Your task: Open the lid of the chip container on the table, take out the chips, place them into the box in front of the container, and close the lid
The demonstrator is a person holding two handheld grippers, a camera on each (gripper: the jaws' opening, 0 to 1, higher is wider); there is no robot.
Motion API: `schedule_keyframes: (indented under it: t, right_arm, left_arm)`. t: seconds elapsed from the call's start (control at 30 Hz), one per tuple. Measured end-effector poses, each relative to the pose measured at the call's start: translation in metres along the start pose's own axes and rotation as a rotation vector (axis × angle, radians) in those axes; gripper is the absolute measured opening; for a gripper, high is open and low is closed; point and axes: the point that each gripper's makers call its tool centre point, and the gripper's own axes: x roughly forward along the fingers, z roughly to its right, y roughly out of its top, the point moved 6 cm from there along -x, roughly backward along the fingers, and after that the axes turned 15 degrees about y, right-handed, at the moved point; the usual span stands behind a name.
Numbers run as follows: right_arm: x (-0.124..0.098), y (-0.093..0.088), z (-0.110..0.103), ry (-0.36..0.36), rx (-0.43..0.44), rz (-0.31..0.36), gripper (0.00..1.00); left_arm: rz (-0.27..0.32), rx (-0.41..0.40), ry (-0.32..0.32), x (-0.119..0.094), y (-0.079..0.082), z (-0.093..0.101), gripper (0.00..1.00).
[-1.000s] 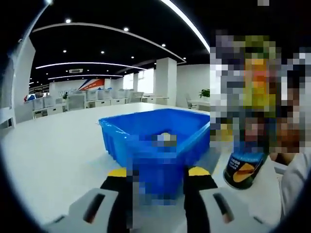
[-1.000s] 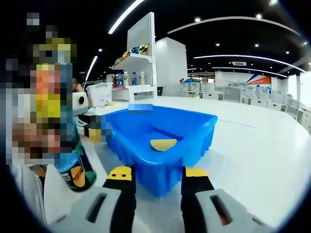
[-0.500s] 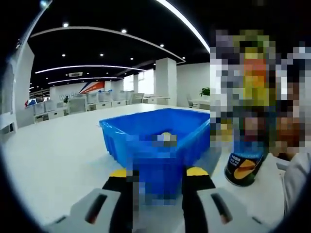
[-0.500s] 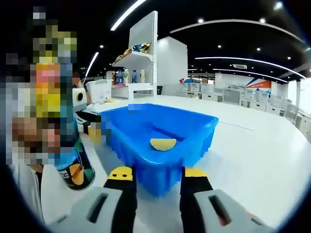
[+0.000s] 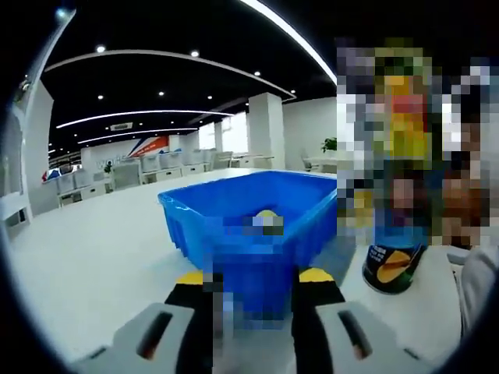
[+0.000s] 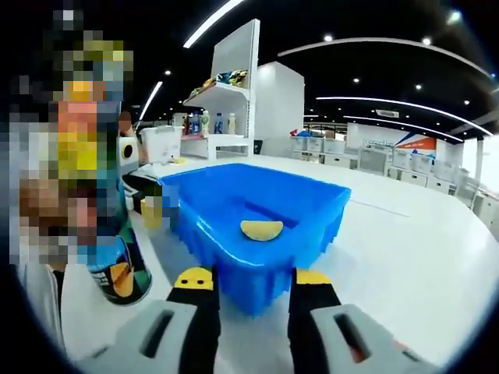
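the left gripper (image 5: 251, 280) and right gripper (image 6: 253, 280) each hold nothing, jaws spread apart, both aimed at the near wall of the box (image 6: 257, 269). the box sits on the white table (image 6: 405, 249). one can (image 6: 121, 273), upper part hidden by mosaic, stands just beside the box, so transfer is short. lid state cannot be told. count: one box, one can, one chip (image 6: 262, 229) lying on the box floor.
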Motion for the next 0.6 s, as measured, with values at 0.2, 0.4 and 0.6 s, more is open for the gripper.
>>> schedule_keyframes:
  t: [0.2, 0.4, 0.6]
  right_arm:
    - [-0.004, 0.005, 0.001, -0.003, -0.005, 0.026, 0.32]
    - [-0.008, 0.020, 0.000, -0.009, -0.017, 0.042, 0.32]
    - [0.001, 0.030, 0.009, -0.015, -0.040, 0.027, 0.32]
  left_arm:
    - [0.020, -0.009, 0.001, 0.000, 0.006, -0.002, 0.36]
    - [0.041, -0.020, -0.012, 0.000, 0.019, -0.005, 0.36]
    - [0.045, 0.007, -0.005, 0.008, 0.026, -0.014, 0.36]
